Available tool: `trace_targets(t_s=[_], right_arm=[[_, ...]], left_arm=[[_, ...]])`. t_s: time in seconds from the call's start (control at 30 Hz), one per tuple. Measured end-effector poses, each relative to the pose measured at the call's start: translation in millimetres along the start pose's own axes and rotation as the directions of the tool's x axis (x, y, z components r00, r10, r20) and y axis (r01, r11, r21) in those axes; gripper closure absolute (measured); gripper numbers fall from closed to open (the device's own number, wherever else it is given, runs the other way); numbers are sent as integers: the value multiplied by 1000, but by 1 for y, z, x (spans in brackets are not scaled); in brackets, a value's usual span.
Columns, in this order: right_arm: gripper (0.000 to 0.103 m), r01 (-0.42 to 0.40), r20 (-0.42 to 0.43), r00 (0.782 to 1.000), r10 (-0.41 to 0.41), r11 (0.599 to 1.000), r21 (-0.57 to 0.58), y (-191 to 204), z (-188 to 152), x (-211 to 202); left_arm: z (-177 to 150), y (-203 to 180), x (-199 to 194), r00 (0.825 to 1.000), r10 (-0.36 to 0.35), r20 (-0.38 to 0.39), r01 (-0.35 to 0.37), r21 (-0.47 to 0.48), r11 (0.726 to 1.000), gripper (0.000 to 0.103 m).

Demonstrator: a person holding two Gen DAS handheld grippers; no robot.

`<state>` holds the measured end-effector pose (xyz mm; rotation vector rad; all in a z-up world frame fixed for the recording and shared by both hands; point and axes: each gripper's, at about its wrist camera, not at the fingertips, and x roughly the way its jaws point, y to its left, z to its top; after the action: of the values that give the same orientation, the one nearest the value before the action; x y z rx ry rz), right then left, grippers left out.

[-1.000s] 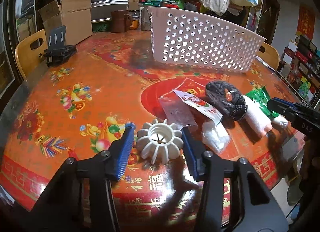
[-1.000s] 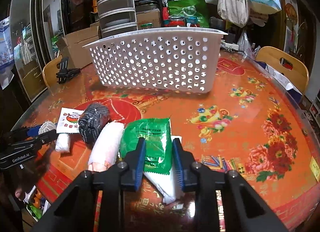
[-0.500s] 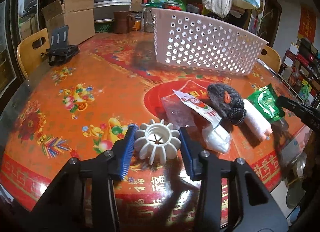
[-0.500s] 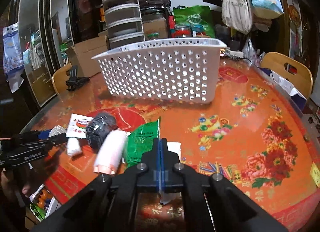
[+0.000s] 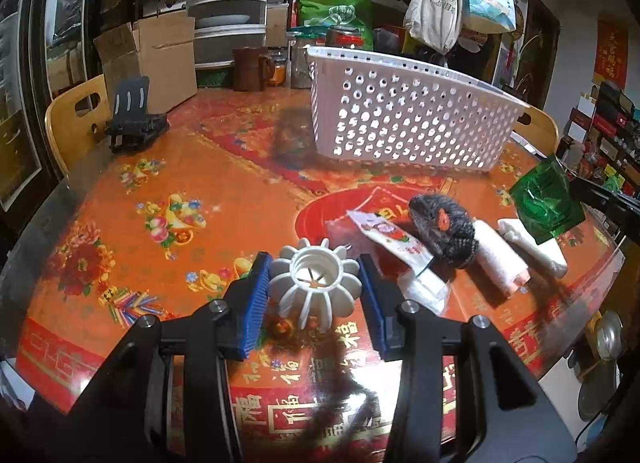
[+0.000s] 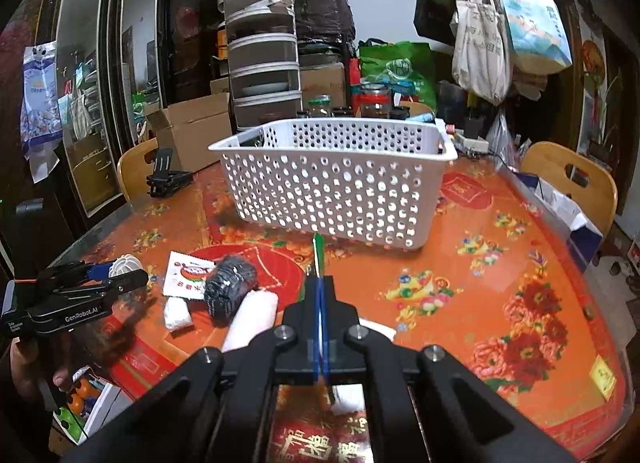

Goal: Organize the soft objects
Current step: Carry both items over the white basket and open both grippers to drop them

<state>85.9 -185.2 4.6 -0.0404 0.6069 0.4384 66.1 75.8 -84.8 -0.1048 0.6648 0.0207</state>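
The green foil packet (image 5: 546, 203) is seen lifted clear of the table (image 5: 192, 167), pinched flat between the fully clenched pads of the right gripper (image 6: 319, 295). In the right wrist view it appears edge-on as a thin green strip rising from the blue pads toward the white perforated basket (image 6: 332, 191). It is judged light, thin and limp, with a slick film surface. A pinch on the sealed edge is judged safest, since the filled middle would bulge and slide. The grip is taken near one edge and the sheet stands up from the pads without sagging.

The white ribbed ball (image 5: 316, 283) sits between the blue pads of the left gripper (image 5: 316, 291), which touch its ribs on both flanks, so it is recorded as grasped. Whether it is raised off the cloth cannot be told. It is judged hollow, springy and very light; a hard squeeze would be expected to collapse the ribs.

Left on the table, in a loose cluster near the red medallion: a dark knitted bundle (image 5: 444, 227), a white rolled cloth (image 5: 500, 259) and a printed sachet (image 5: 394, 241).

Pose: both grippers are angled downward and forward. The right one is held above the cluster, aimed at the near wall of the basket. The left one is held low over the near table edge.
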Motion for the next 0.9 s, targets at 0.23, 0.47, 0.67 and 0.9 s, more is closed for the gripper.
trace_targets(t_s=[0.23, 0.47, 0.67, 0.9], right_arm=[[103, 9, 34, 999, -8, 1000, -28, 3, 17, -10], [103, 1, 39, 999, 0, 999, -36, 1, 30, -9], [103, -9, 51, 999, 10, 1000, -16, -9, 46, -10], [103, -5, 101, 995, 7, 1000, -20, -18, 81, -20]], left_arm=[[19, -8, -12, 999, -19, 35, 18, 19, 1000, 63], [46, -23, -19, 997, -48, 58, 45, 50, 998, 63], [79, -42, -25, 994, -73, 86, 65, 88, 994, 63], [131, -60, -23, 988, -117, 105, 104, 119, 987, 63]])
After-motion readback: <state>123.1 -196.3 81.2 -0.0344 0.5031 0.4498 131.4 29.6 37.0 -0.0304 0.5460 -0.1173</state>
